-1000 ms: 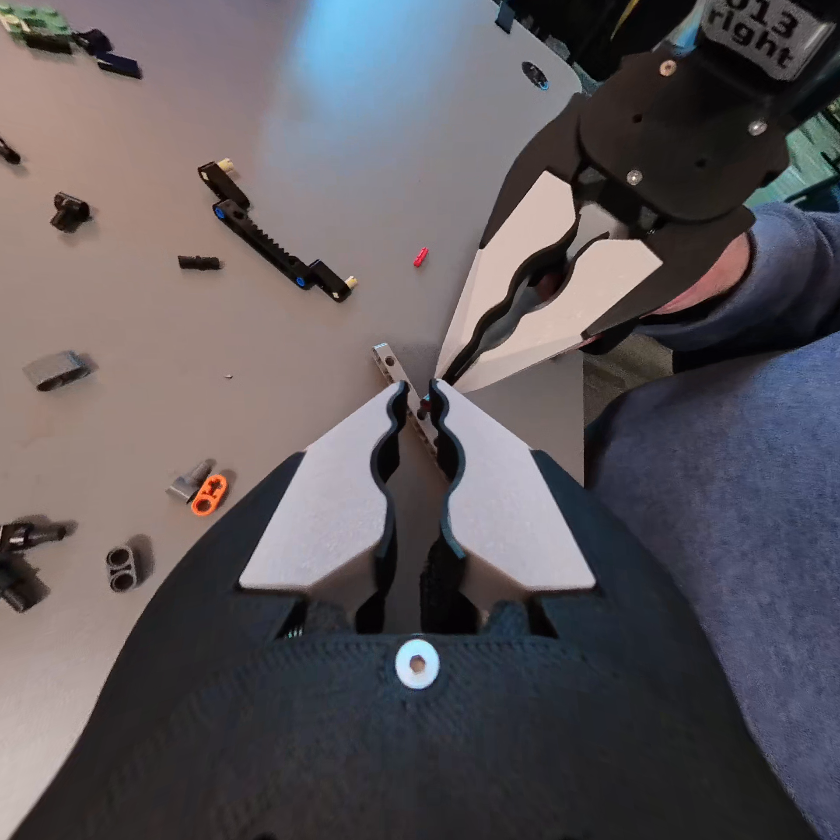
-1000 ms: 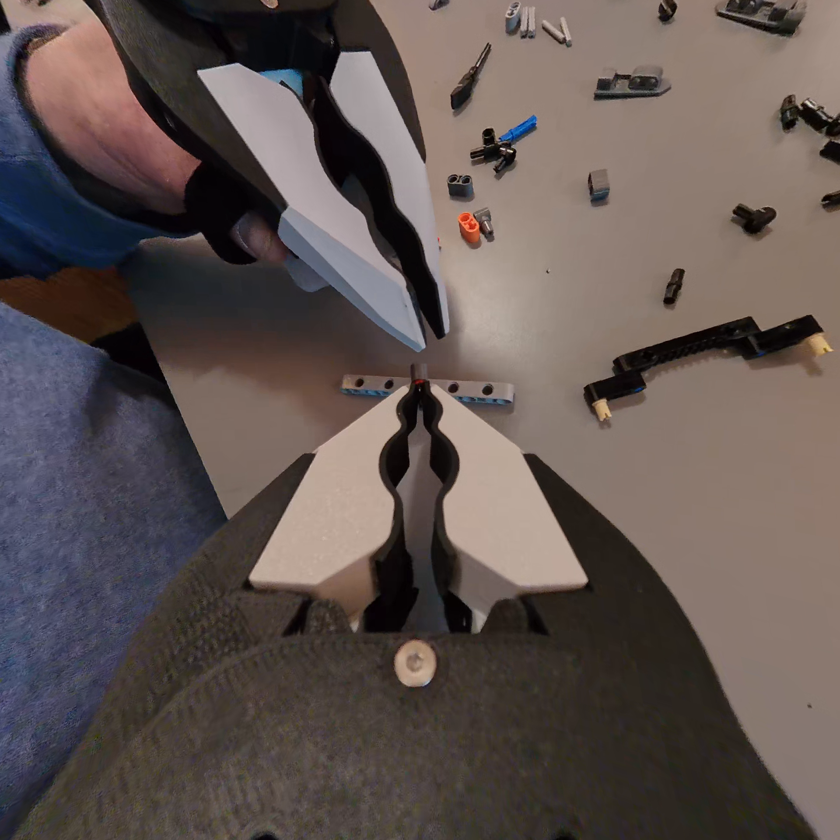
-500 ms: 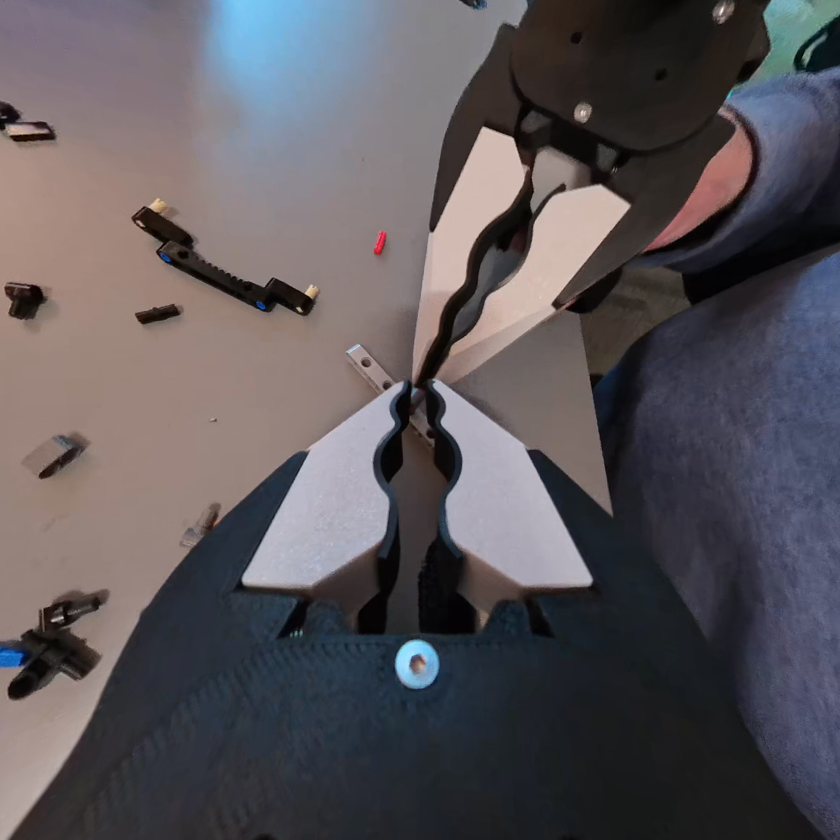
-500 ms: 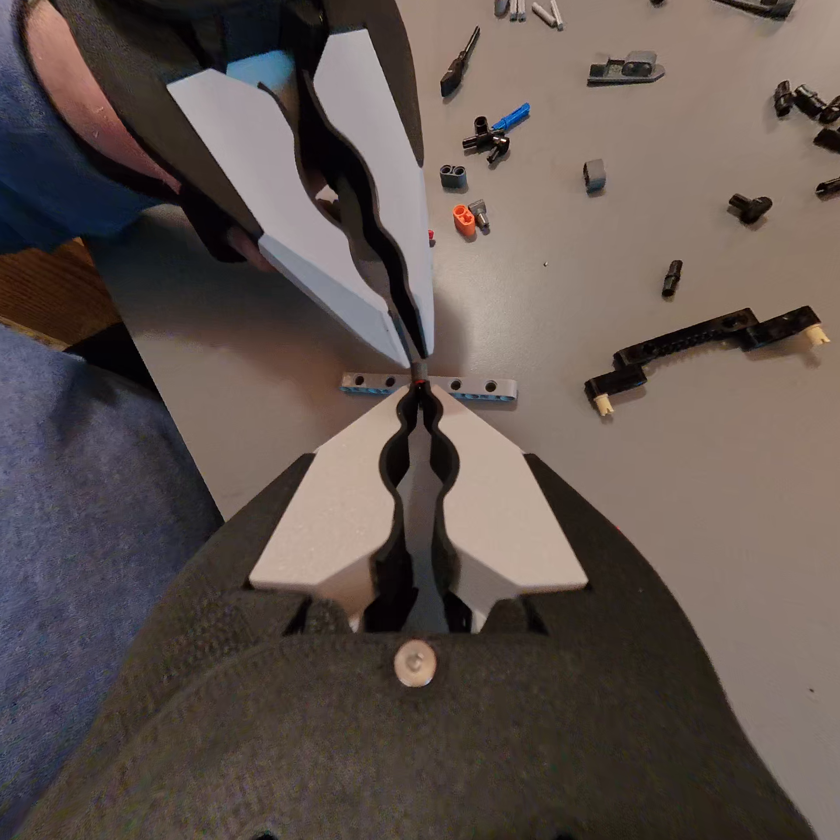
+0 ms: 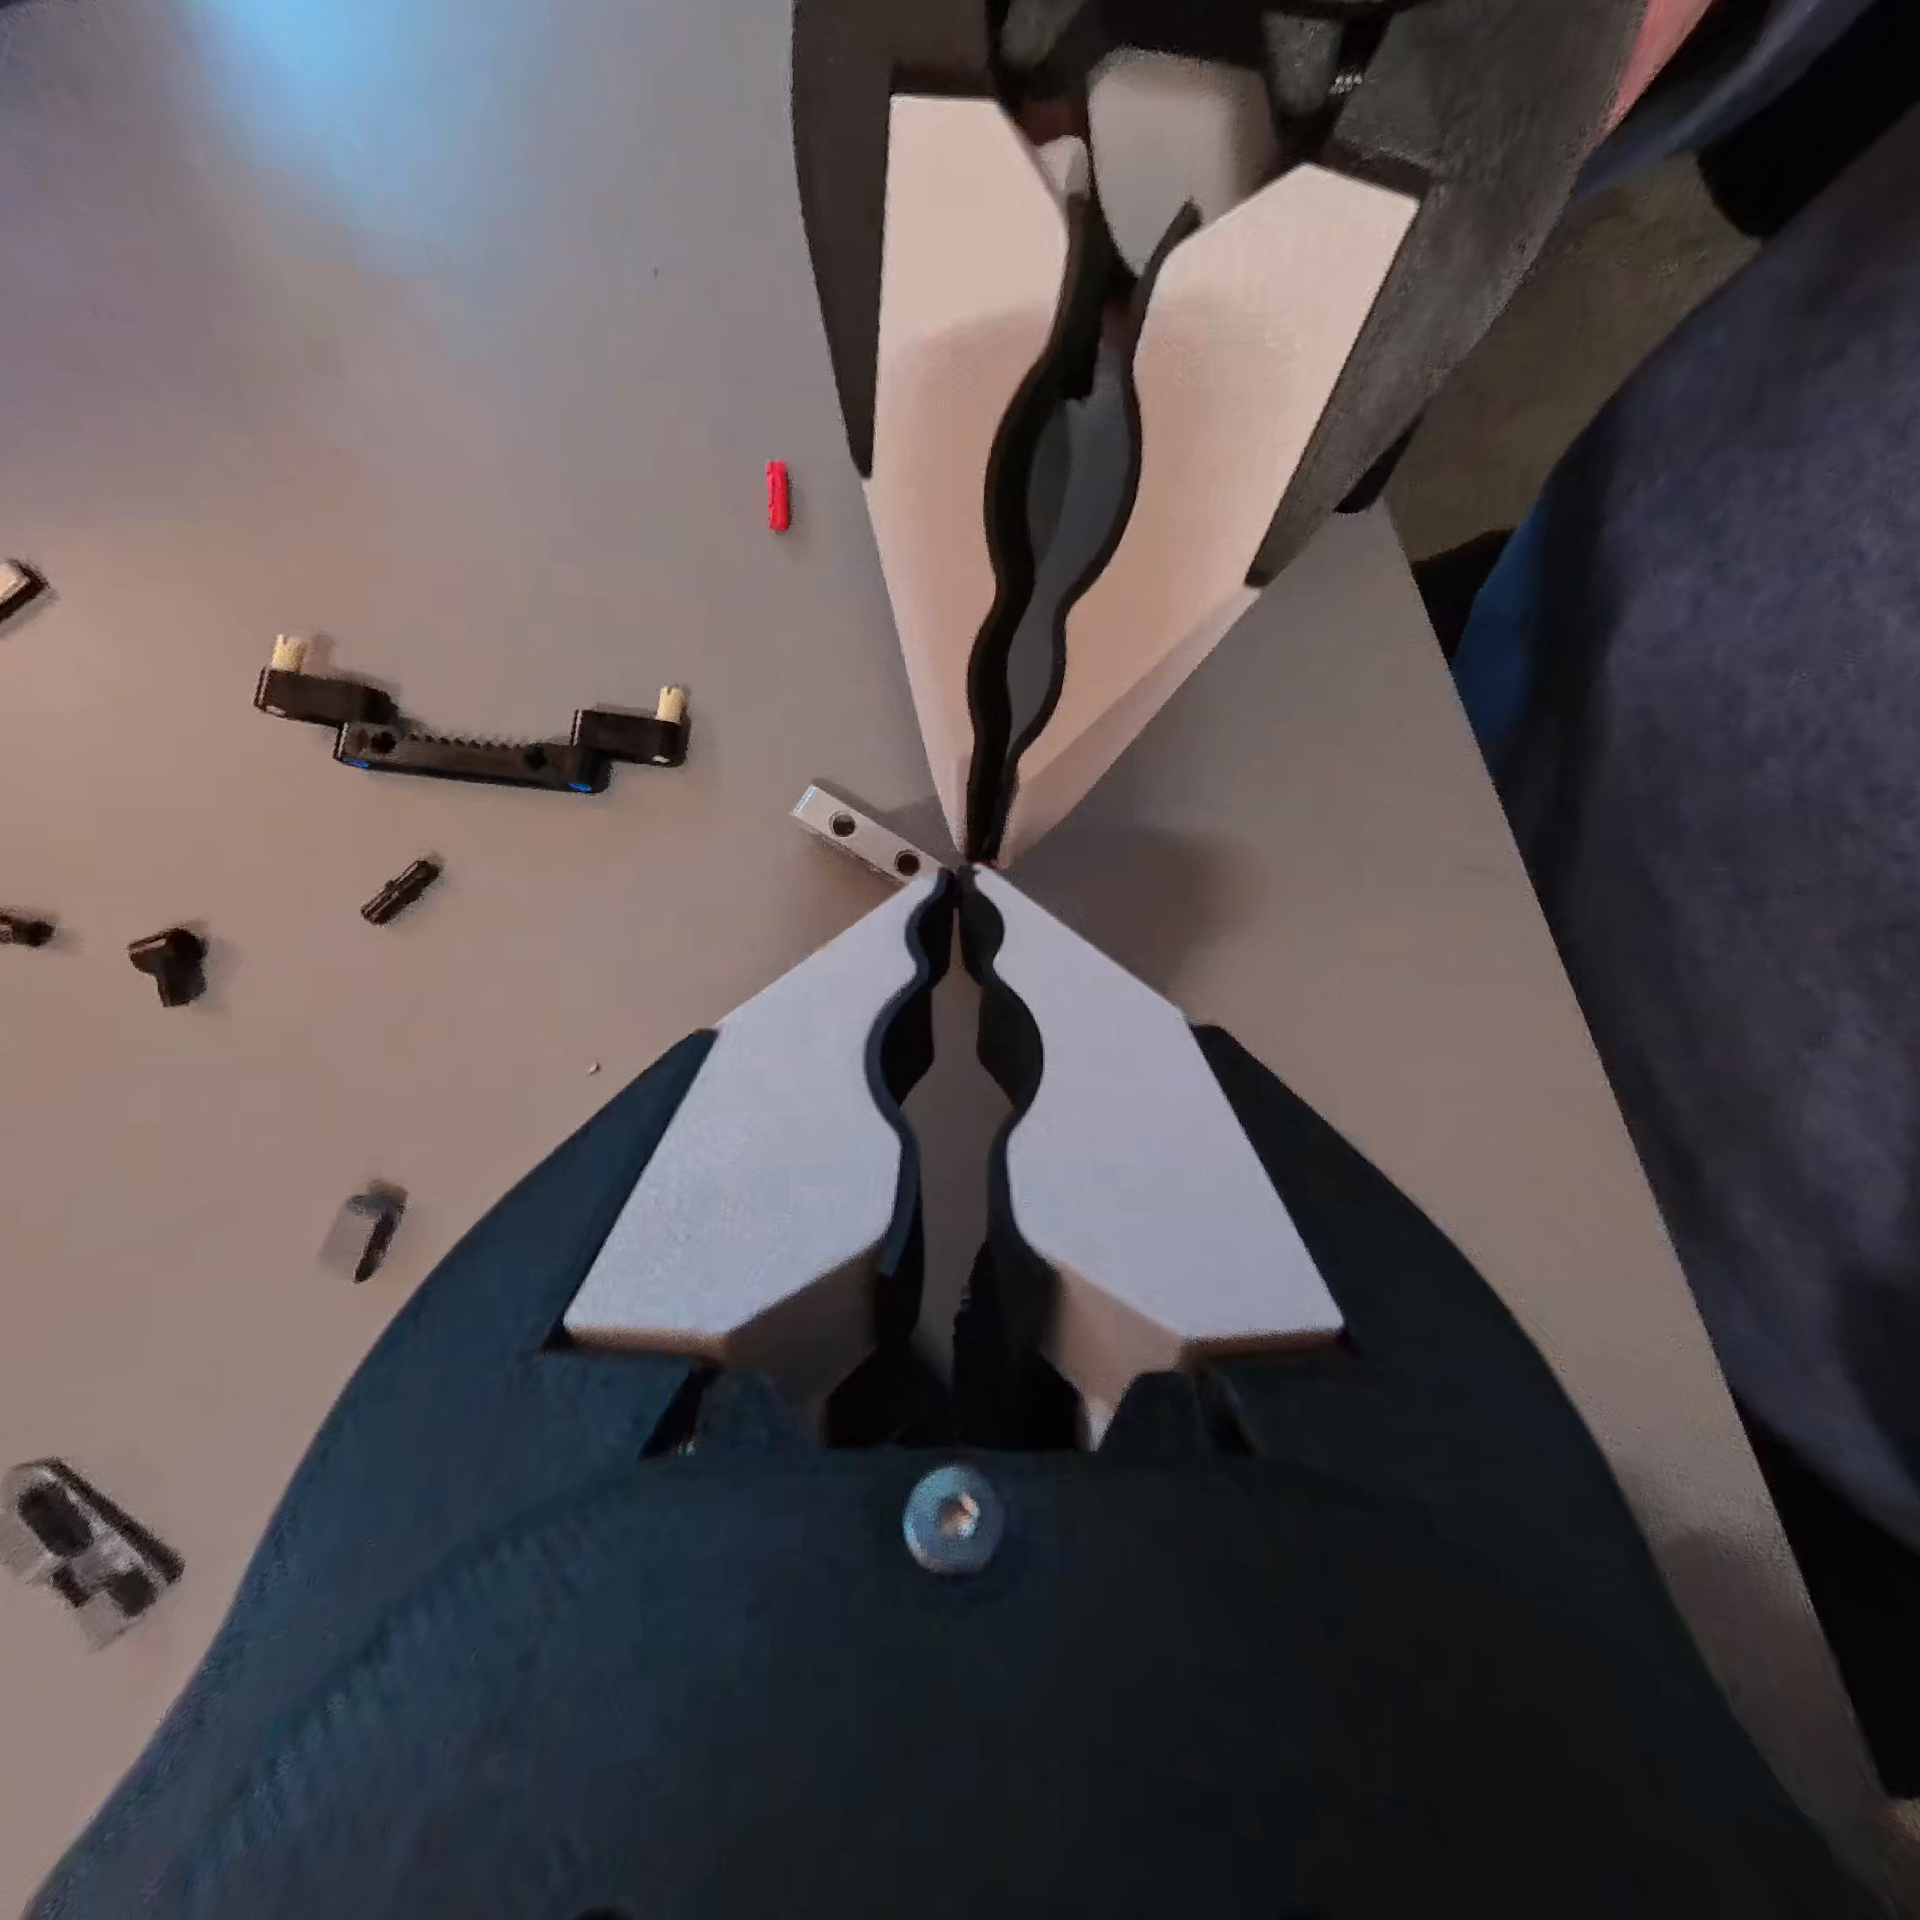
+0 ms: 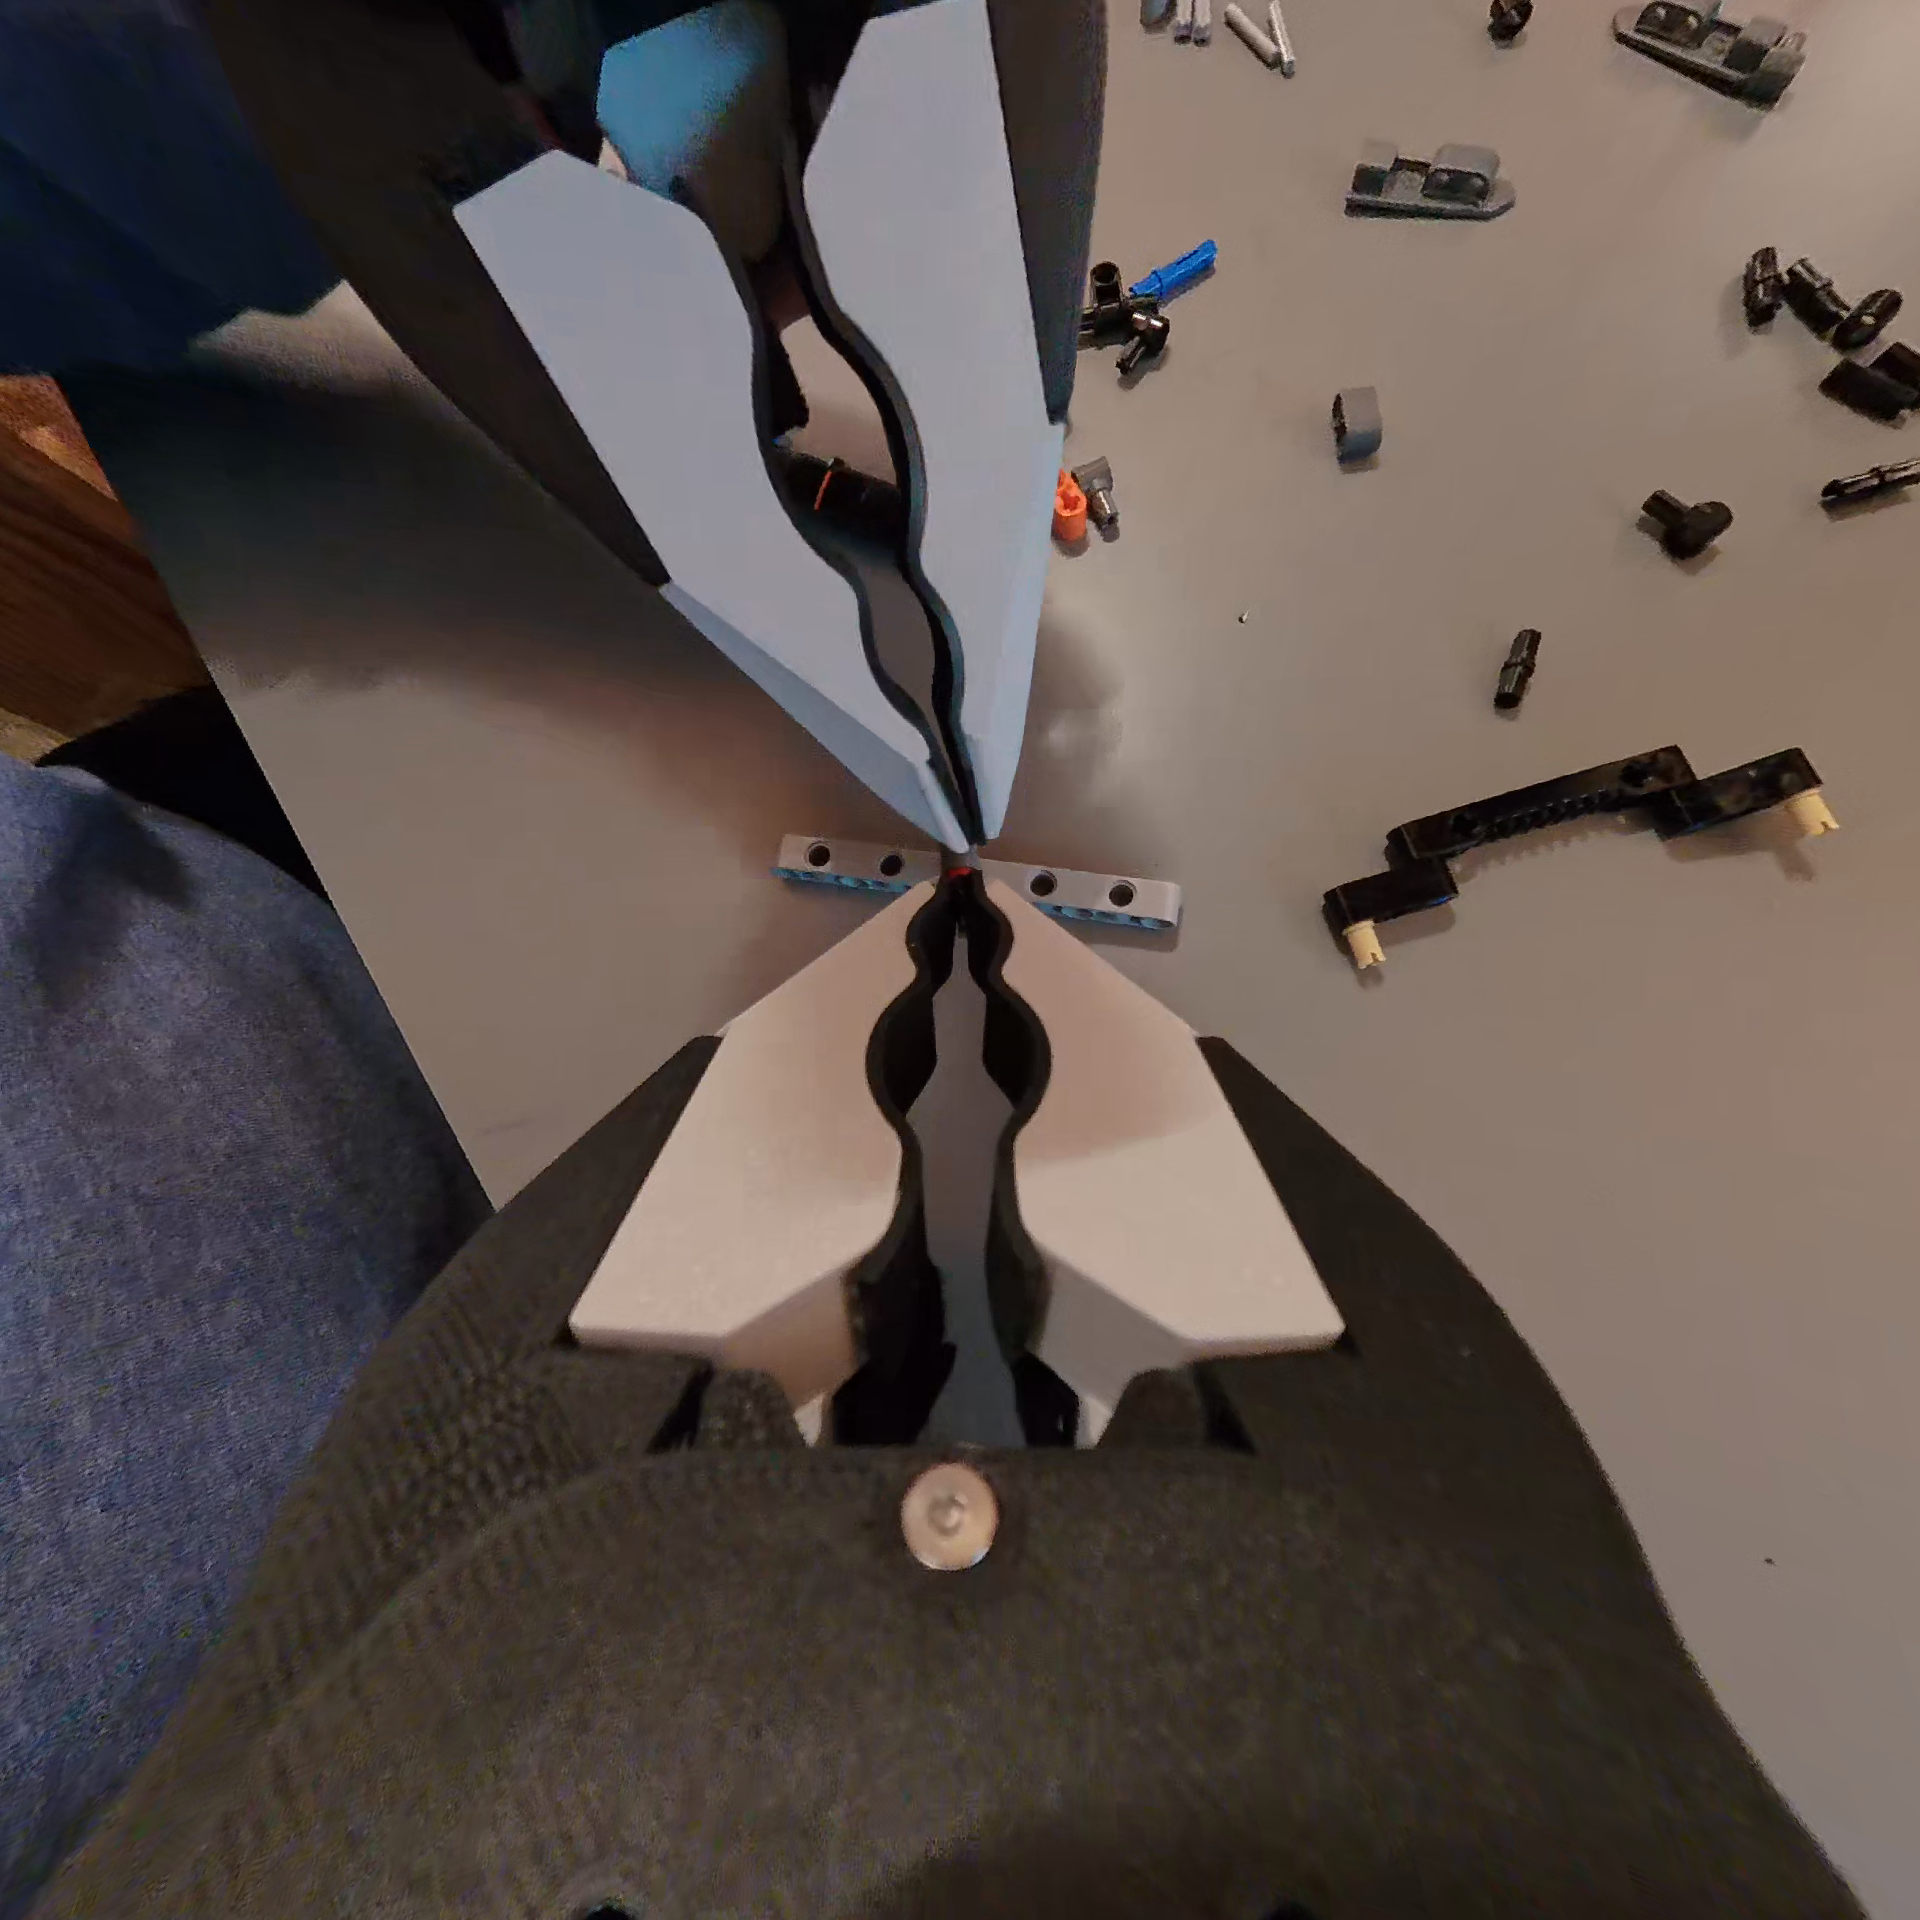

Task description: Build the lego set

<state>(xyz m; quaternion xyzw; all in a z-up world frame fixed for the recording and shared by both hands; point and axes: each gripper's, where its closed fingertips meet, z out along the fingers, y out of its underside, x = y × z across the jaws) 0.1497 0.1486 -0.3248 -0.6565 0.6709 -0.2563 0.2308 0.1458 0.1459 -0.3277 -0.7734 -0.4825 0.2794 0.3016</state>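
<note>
The build looked barely begun. Most parts lay loose on the counter [image 6: 1558, 1195]: black pins and connectors toward the upper right of the right wrist view, an orange piece [image 6: 1068, 509] near the top centre, a red pin [image 5: 777, 496] alone in the upper middle of the left wrist view. Only one sub-assembly showed, a black rack [image 6: 1579, 831] with arms and tan pins at its ends, lying at the right edge of the right wrist view.

At frame centre the two claws met tip to tip just above a grey beam [image 6: 1101, 891] that lay flat near the counter's edge. The right claw [image 6: 958, 896] was nearly closed on a small dark pin with a red band [image 6: 964, 871]. The left claw [image 5: 956, 883] was also pinched almost shut at the same spot; whether it gripped the pin too was probably beyond these views to settle. The pin was not yet seated in the beam, and nearly all the joining remained.
</note>
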